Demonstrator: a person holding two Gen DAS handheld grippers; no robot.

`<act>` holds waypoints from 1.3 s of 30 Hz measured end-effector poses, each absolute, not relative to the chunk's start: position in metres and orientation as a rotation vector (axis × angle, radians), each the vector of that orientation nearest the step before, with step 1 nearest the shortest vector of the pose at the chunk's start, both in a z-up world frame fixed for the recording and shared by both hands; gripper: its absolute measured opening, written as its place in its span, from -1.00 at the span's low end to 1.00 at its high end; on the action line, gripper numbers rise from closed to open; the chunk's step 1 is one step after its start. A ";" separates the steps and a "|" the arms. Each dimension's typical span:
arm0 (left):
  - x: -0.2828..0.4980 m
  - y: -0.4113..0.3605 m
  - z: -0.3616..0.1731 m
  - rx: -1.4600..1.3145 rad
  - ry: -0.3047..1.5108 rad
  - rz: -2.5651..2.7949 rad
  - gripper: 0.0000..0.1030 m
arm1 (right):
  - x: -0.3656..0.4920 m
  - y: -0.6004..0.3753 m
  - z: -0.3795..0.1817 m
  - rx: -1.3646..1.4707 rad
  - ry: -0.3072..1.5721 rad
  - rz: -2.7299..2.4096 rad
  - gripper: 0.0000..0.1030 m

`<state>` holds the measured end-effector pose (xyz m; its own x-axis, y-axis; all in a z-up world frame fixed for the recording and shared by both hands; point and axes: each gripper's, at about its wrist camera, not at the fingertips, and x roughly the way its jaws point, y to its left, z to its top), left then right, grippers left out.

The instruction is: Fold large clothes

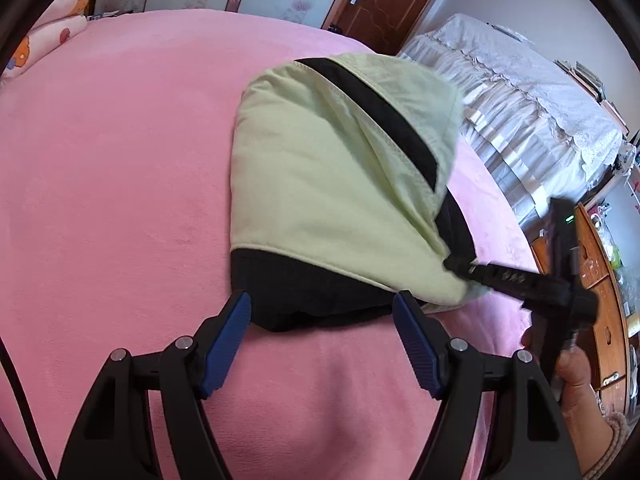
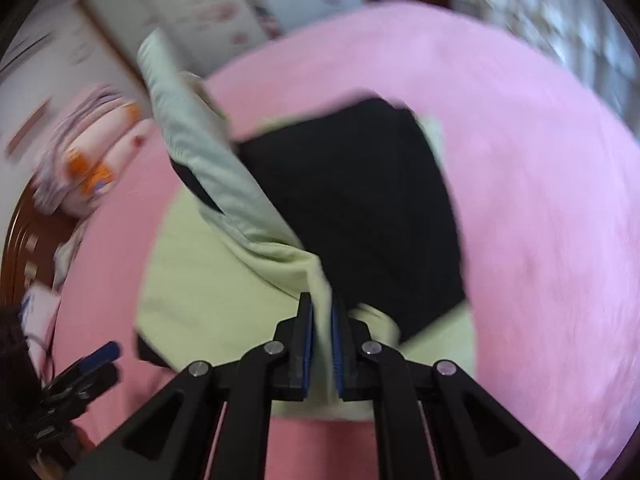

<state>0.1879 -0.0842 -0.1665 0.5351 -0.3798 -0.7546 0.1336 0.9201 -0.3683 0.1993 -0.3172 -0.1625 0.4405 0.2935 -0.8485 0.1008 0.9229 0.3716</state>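
Note:
A pale green and black garment [image 1: 320,184] lies partly folded on the pink bed cover [image 1: 120,160]. My left gripper [image 1: 322,314] is open, its blue pads either side of the garment's black near edge, not pressing it. My right gripper [image 1: 460,266] reaches in from the right, shut on a corner of the green cloth and lifting it. In the right wrist view the right gripper [image 2: 322,312] pinches a green fold [image 2: 256,216] that rises up and to the left, above the black panel [image 2: 360,208]. The left gripper [image 2: 100,354] shows at the lower left.
A hand [image 1: 576,372] holds the right gripper's handle. Past the bed's right side are a lace-covered piece of furniture [image 1: 520,92] and a wooden dresser [image 1: 604,300]. Patterned pillows [image 1: 44,40] lie at the far left, a brown door [image 1: 384,0] behind.

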 end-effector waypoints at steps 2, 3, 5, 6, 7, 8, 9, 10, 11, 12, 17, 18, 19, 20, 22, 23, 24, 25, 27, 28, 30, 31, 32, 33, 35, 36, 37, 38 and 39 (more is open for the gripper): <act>0.187 -0.085 -0.169 -0.275 0.969 -0.320 0.40 | 0.193 -0.326 -0.171 0.452 1.146 0.139 -0.94; 0.187 -0.086 -0.170 -0.271 0.971 -0.324 0.40 | 0.191 -0.327 -0.166 0.448 1.137 0.141 -0.86; 0.187 -0.086 -0.171 -0.263 0.975 -0.330 0.40 | 0.189 -0.326 -0.147 0.421 1.106 0.139 -0.79; 0.186 -0.086 -0.172 -0.260 0.974 -0.331 0.40 | 0.190 -0.325 -0.138 0.412 1.083 0.148 -0.58; 0.185 -0.085 -0.172 -0.258 0.973 -0.331 0.40 | 0.191 -0.326 -0.129 0.408 1.058 0.161 -0.41; 0.181 -0.083 -0.171 -0.256 0.970 -0.329 0.40 | 0.196 -0.325 -0.119 0.400 1.025 0.166 -0.08; 0.180 -0.082 -0.170 -0.254 0.964 -0.327 0.40 | 0.203 -0.327 -0.114 0.392 1.006 0.161 0.10; 0.180 -0.082 -0.170 -0.251 0.958 -0.326 0.40 | 0.212 -0.327 -0.109 0.384 0.986 0.157 0.12; 0.182 -0.083 -0.168 -0.246 0.954 -0.326 0.40 | 0.223 -0.327 -0.105 0.386 0.974 0.163 0.12; 0.186 -0.085 -0.165 -0.236 0.950 -0.326 0.40 | 0.236 -0.328 -0.104 0.392 0.968 0.170 0.12; 0.209 -0.081 -0.148 -0.192 0.896 -0.277 0.40 | 0.299 -0.328 -0.131 0.462 1.034 0.185 0.12; 0.214 -0.078 -0.146 -0.192 0.885 -0.265 0.40 | 0.308 -0.325 -0.137 0.470 1.053 0.191 0.12; 0.220 -0.075 -0.144 -0.192 0.880 -0.254 0.40 | 0.314 -0.321 -0.144 0.468 1.073 0.192 0.12; 0.226 -0.071 -0.143 -0.193 0.878 -0.241 0.40 | 0.319 -0.318 -0.151 0.465 1.088 0.194 0.12; 0.235 -0.066 -0.141 -0.201 0.879 -0.224 0.40 | 0.321 -0.311 -0.158 0.465 1.086 0.216 0.07; 0.241 -0.063 -0.141 -0.210 0.883 -0.217 0.40 | 0.319 -0.309 -0.159 0.468 1.076 0.240 -0.45; 0.247 -0.062 -0.140 -0.216 0.886 -0.215 0.40 | 0.317 -0.306 -0.159 0.458 1.080 0.253 -0.91; 0.253 -0.061 -0.139 -0.221 0.889 -0.212 0.40 | 0.312 -0.305 -0.154 0.424 1.075 0.241 -0.91; 0.262 -0.062 -0.138 -0.218 0.892 -0.215 0.40 | 0.303 -0.307 -0.133 0.313 1.034 0.191 -0.96; 0.267 -0.063 -0.138 -0.217 0.897 -0.222 0.40 | 0.300 -0.312 -0.122 0.293 1.017 0.176 -0.96; 0.274 -0.067 -0.140 -0.222 0.910 -0.237 0.40 | 0.297 -0.324 -0.099 0.278 0.988 0.156 -0.96; 0.279 -0.070 -0.142 -0.226 0.918 -0.248 0.40 | 0.296 -0.327 -0.089 0.253 0.973 0.141 -0.96; 0.285 -0.074 -0.146 -0.225 0.928 -0.256 0.40 | 0.298 -0.327 -0.082 0.217 0.961 0.123 -0.96; 0.292 -0.080 -0.152 -0.218 0.947 -0.256 0.40 | 0.303 -0.325 -0.083 0.182 0.969 0.105 -0.96; 0.302 -0.088 -0.167 -0.213 0.992 -0.247 0.40 | 0.320 -0.320 -0.101 0.118 1.028 0.069 -0.96; 0.306 -0.091 -0.174 -0.221 1.011 -0.257 0.41 | 0.325 -0.320 -0.112 0.107 1.055 0.050 -0.95; 0.309 -0.094 -0.180 -0.237 1.026 -0.268 0.46 | 0.332 -0.321 -0.127 0.093 1.086 0.025 -0.95; 0.310 -0.096 -0.183 -0.246 1.032 -0.272 0.48 | 0.337 -0.323 -0.140 0.089 1.107 0.001 -0.95; 0.311 -0.098 -0.184 -0.253 1.040 -0.272 0.49 | 0.335 -0.330 -0.149 0.100 1.118 -0.018 -0.94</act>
